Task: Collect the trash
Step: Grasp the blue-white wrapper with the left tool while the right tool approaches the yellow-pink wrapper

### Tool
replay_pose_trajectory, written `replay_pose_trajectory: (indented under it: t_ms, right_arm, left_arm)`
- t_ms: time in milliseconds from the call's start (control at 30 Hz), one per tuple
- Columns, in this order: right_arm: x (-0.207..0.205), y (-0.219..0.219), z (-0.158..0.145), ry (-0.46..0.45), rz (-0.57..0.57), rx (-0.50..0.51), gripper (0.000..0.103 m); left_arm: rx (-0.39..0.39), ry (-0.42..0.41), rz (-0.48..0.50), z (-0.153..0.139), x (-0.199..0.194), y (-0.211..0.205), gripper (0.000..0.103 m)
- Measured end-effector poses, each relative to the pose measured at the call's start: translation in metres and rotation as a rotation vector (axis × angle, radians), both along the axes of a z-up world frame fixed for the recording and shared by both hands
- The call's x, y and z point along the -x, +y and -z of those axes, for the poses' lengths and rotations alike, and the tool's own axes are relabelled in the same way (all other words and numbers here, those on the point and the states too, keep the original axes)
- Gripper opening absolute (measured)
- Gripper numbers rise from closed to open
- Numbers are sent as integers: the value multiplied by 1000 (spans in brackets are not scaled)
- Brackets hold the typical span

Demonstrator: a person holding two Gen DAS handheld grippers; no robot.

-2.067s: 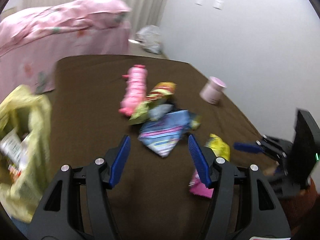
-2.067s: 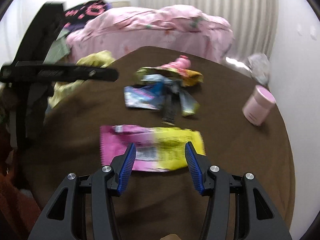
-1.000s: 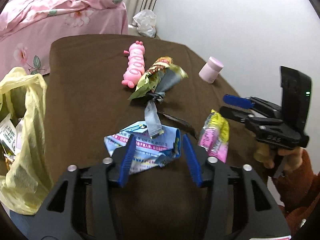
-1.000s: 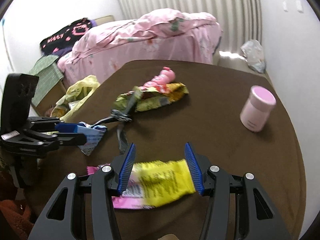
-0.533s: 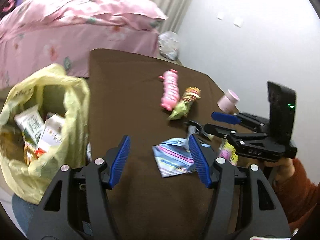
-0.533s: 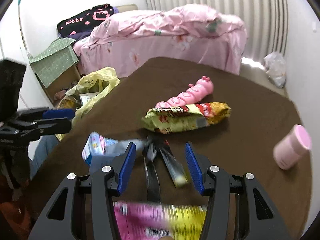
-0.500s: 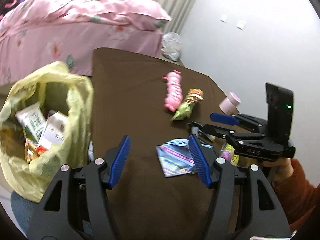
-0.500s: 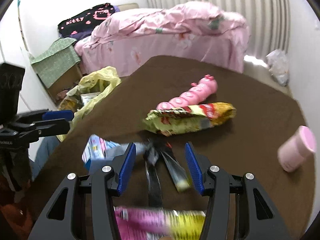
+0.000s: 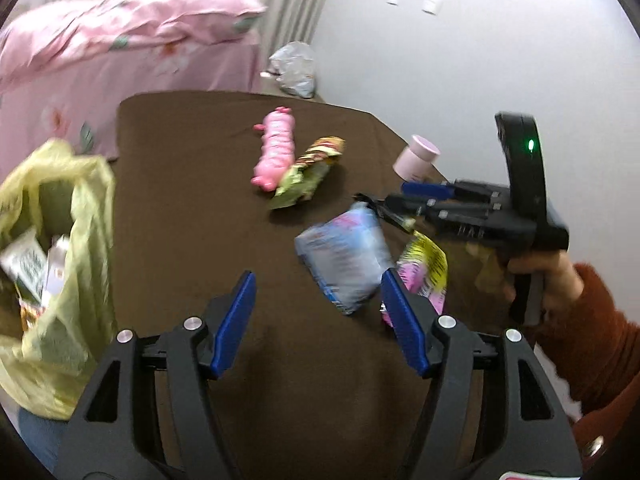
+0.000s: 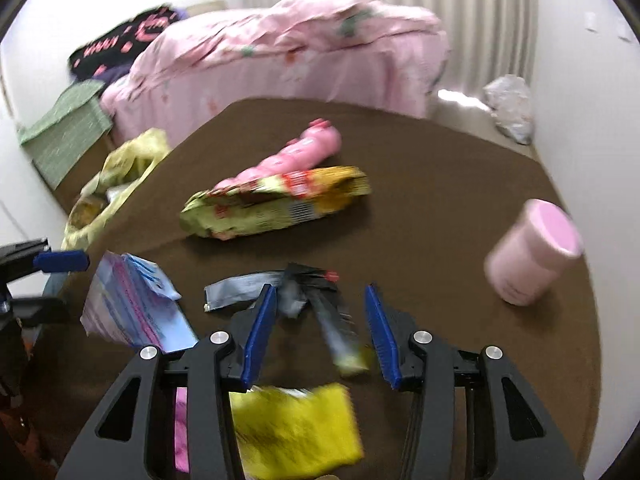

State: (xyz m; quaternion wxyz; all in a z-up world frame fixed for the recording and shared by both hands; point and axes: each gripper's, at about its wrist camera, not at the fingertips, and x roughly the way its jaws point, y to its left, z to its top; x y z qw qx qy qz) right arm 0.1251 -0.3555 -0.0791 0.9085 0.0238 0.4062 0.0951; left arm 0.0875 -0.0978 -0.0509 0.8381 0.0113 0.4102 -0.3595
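Both grippers are out over the brown worktop (image 9: 192, 208) and both are empty-handed. The left gripper (image 9: 318, 322) sits low centre in its own view, jaws spread wide, nothing between them. The right gripper (image 10: 320, 334) is also gaping, and right between its blue pads lies the tangle of dark grey wrapper strips (image 10: 296, 292), looking like the piece in hand. Best bet, I'd say: drop straight down so both pads straddle the knotted middle, not the loose tails, because a thin strip will slide out if pinched by its end. Press to the cloth, close fully, then lift. Elsewhere, the pale blue packet (image 9: 346, 254) lies just ahead and right of the left gripper, with the yellow-and-pink wrapper (image 9: 424, 276) beside it at lower right. That same wrapper shows blurred under the right gripper in its own view, so watch you don't snag it along with the strips. The green-yellow snack bag (image 10: 276, 202) rests mid-frame against the pink caterpillar toy (image 10: 296, 156), and the pink cup (image 10: 534, 252) stands at the right; neither of those two reads as trash to me. The yellow trash bag (image 9: 52, 264) hangs open at the left edge of the left view, already holding packets, so carry across and release only once over its mouth.
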Motion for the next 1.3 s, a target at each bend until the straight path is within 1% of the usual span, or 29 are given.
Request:
replay_pose_trajectory:
  t_ms: [100, 200, 267, 300, 367, 433, 467, 533, 600, 667, 700, 733, 800, 867, 933, 1000, 1033, 1067, 1100, 1133, 1200, 1233, 1300]
  right_arm:
    - [12, -19, -4, -18, 44, -41, 44]
    - [25, -32, -1, -25, 88, -51, 44]
    - [30, -35, 2, -16, 95, -59, 44]
    - [33, -35, 5, -11, 93, -54, 44]
    - [38, -31, 11, -3, 93, -20, 44]
    - [41, -29, 19, 21, 85, -13, 44]
    - [40, -29, 23, 35, 79, -24, 44]
    - [40, -26, 31, 68, 66, -38, 44]
    - [41, -24, 32, 71, 61, -38, 44]
    - [41, -24, 33, 90, 51, -53, 46]
    - [40, -25, 33, 100, 47, -66, 48]
    - [40, -26, 33, 105, 49, -76, 48]
    - [41, -29, 33, 120, 59, -106, 49]
    - [44, -36, 34, 131, 67, -165, 49]
    - [46, -39, 34, 131, 50, -186, 49]
    - [49, -39, 33, 119, 51, -176, 48]
    - [50, -36, 32, 114, 65, -153, 48]
    - [52, -32, 30, 105, 85, -105, 48]
    - [53, -30, 28, 87, 99, -69, 48]
    - [55, -26, 23, 49, 113, -27, 48]
    - [58, -20, 10, -21, 127, 21, 48]
    - [58, -19, 6, -39, 125, 25, 48]
    - [56, -15, -2, -60, 108, 30, 48]
  left_arm:
    - [3, 0, 32, 0, 2, -7, 62]
    - [-4, 15, 7, 2, -4, -11, 62]
    - [-6, 27, -39, 4, -10, -12, 62]
    - [-21, 21, -70, 5, -13, -12, 62]
    - [-59, -25, -129, 3, -15, -10, 62]
    - [-50, -36, -149, 2, -15, -5, 62]
    - [-34, -22, -147, 1, -16, -2, 62]
    - [-27, -4, -144, 3, -16, 2, 62]
    - [-39, 13, -143, 7, -16, 4, 68]
    - [-38, 46, -135, 14, -16, 5, 72]
    - [-36, 62, -129, 17, -16, 5, 72]
    - [-35, 68, -124, 18, -15, 5, 72]
    - [-24, 66, -113, 17, -10, 5, 72]
    - [4, 51, -104, 12, -4, 7, 72]
    - [41, 38, -81, 4, 3, 8, 72]
    - [63, 40, -53, -1, 7, 6, 72]
    - [64, 39, -45, -1, 7, 3, 72]
    - [57, 36, -43, -1, 7, -1, 72]
    - [33, 41, -51, 1, 6, -8, 72]
    - [18, 50, -60, 4, 3, -12, 71]
    - [-5, 80, -72, 12, -2, -21, 59]
    - [-16, 98, -80, 18, -6, -25, 55]
    - [-29, 137, -107, 27, -11, -29, 40]
